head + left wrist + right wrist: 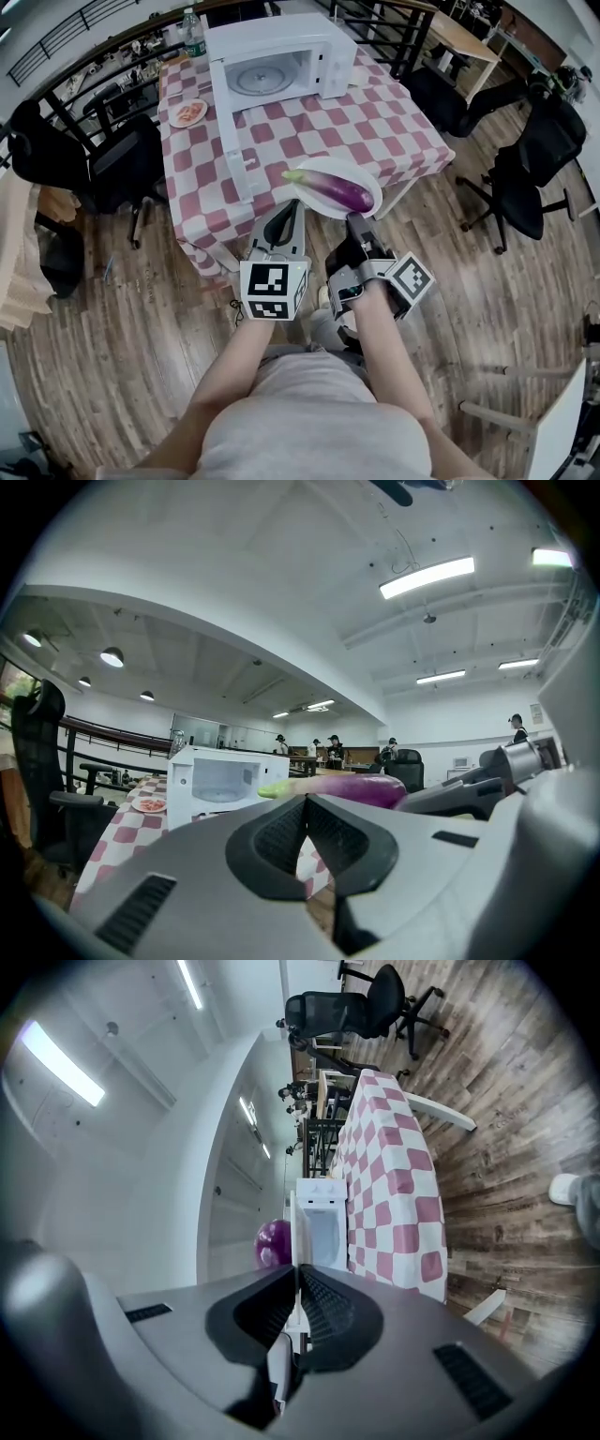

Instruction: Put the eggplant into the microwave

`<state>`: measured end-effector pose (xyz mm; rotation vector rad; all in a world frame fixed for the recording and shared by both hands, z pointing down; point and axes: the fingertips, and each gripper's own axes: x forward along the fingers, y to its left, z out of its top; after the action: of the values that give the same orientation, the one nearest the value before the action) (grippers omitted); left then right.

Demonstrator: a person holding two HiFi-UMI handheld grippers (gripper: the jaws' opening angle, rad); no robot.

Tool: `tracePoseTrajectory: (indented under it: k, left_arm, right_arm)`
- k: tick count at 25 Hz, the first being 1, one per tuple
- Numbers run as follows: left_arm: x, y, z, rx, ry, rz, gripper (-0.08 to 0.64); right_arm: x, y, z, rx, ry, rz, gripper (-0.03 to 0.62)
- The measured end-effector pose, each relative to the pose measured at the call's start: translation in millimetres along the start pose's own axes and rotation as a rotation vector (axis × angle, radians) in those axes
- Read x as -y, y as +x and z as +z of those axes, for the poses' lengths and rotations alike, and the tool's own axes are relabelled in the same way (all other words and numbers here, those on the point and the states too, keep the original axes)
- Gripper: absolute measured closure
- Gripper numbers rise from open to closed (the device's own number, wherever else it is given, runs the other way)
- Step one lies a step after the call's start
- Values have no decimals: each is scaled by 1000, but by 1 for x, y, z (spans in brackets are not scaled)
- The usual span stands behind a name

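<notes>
Microwave sits open on the table, door swung out front, and the eggplant lies before it on a plate that the right gripper pinches by the rim, left gripper closed and empty alongside.

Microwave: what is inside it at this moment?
Only its round turntable shows inside the open microwave. The upper part of the cavity is hidden by the casing.

1. The person wears a pale, pinkish-grey short-sleeved top (plain, no print showing).
2. The left gripper is light grey with dark ribbed pads. Its white cube bears black square markers.
3. The right gripper looks darker and carries a like marker cube.
</notes>
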<state>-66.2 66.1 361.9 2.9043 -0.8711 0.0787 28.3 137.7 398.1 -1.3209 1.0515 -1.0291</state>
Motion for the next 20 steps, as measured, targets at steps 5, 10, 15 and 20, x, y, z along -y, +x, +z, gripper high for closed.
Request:
tracePoseTrajectory:
  k: [5, 10, 15, 20]
  left_arm:
    - [-5, 36, 3, -6, -4, 18, 557]
    - [-14, 70, 8, -6, -5, 47, 557]
    - [-23, 101, 10, -8, -3, 78, 557]
    - [-32, 131, 11, -14, -8, 115, 557]
  right_arm:
    - [0, 33, 19, -31, -1, -11, 557]
    - [1, 67, 39, -63, 8, -22, 557]
    - [4, 100, 54, -102, 18, -26, 557]
    - [5, 133, 69, -141, 21, -31, 557]
